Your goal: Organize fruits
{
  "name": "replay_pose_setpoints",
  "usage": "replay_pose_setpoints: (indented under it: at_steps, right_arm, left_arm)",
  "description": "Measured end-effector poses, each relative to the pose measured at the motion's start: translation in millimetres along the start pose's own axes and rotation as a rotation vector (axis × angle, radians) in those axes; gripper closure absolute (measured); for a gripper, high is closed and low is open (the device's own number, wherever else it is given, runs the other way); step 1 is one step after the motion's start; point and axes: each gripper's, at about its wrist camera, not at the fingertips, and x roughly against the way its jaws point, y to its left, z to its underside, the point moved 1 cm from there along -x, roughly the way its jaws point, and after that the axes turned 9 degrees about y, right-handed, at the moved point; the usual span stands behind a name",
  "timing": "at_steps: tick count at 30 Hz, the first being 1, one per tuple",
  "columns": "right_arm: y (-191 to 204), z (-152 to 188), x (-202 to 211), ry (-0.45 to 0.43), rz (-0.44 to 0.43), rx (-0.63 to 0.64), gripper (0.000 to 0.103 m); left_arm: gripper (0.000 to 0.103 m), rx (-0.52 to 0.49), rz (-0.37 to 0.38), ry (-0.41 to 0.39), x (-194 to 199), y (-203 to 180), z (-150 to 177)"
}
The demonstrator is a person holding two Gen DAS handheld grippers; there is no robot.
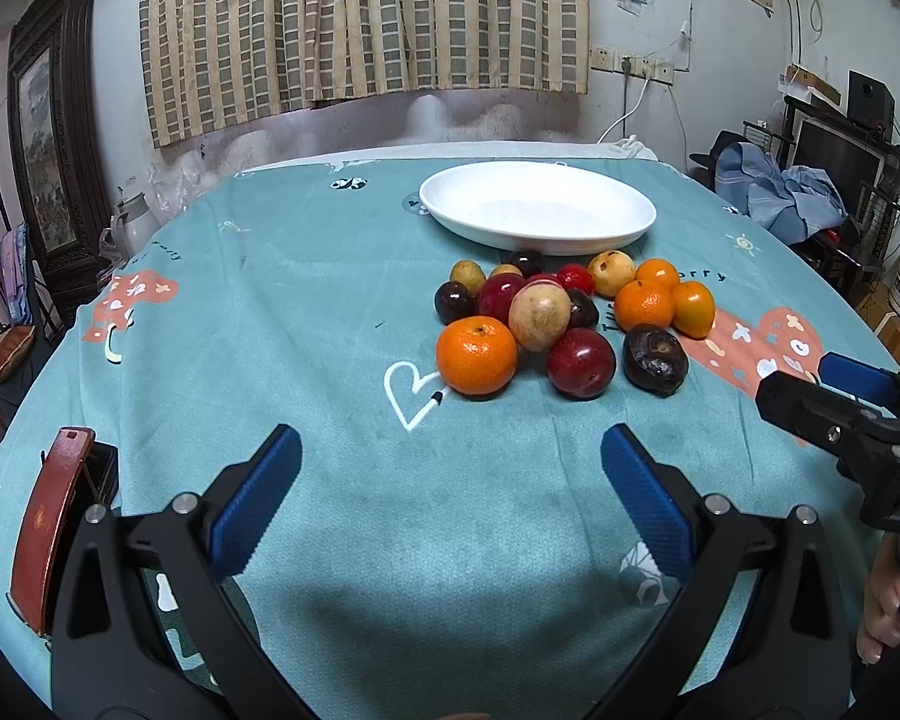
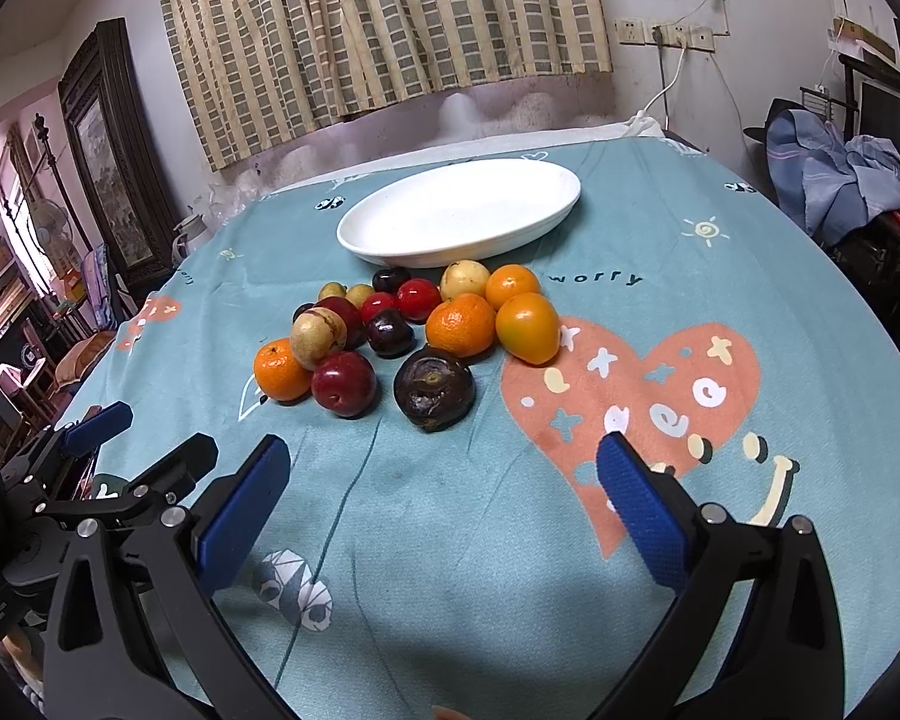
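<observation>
Item: your left tool point(image 1: 450, 462) and right tool point(image 2: 444, 468), both spread wide, empty, ready for a first pick. Ahead of both: fruit pile point(image 1: 564, 324) on worktop. Beyond it: white dish point(image 1: 630, 228), empty, presumably the destination.

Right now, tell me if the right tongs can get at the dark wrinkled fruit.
Probably yes. The right tongs are open and the dark fruit sits at the pile's near edge, with only bare cloth between them.

Soft indoor light, sharp focus; heavy fisheye bending, black corners, shadow bottom centre.
</observation>
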Motion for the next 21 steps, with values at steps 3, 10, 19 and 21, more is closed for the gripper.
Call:
replay_pose_setpoints:
  at_steps: [3,10,19,21]
  right_arm:
    - [-1.9,-0.9,0.4,0.001,-0.001,-0.001,0.001]
    - [-4.0,-2.4,0.1,0.003,-0.003,-0.003,0.001]
    - [3.8,4.8,-0.1,-0.005,-0.026,-0.017,0.001]
    - [6.4,6.5,-0.8,-0.011,-0.016,-0.019,0.001]
  left_arm:
    - [0.002,-0.001,-0.001,0.0,-0.2,-0.2,0.0]
    - [0.002,-0.004,0.0,0.005,-4.8,-4.0,4.2]
    - [0.002,-0.007,0.0,0.011,-6.7,-5.9,6.0]
    - [0.002,-0.008,0.0,0.016,-8.7,-7.7,7.8]
